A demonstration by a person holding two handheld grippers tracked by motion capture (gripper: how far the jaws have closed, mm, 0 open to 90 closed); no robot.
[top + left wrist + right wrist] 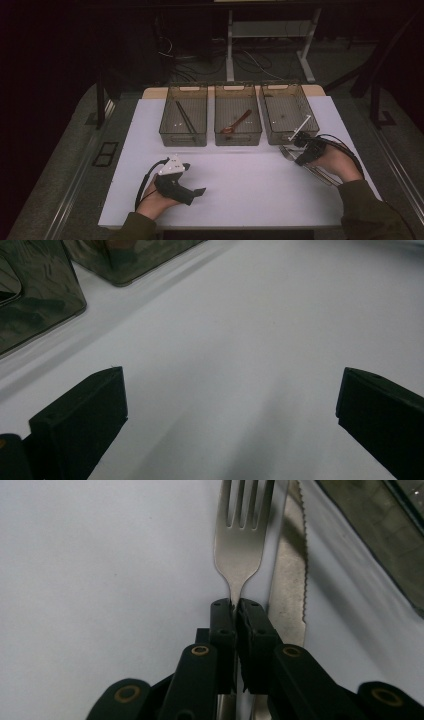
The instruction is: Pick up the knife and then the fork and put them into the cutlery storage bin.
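A silver fork lies on the white table, its neck pinched between the jaws of my right gripper, which is shut on it. Beside the fork lies a serrated knife. In the high view the right gripper sits low at the table's right, just in front of the right-hand bin, with the fork poking out toward the left. My left gripper rests near the table's front left, jaws wide apart with bare table between them.
Three smoky clear bins stand in a row at the back: the left bin holds dark chopsticks, the middle bin a brown spoon. A white stick leans over the right bin's front rim. Thin utensils lie under the right hand.
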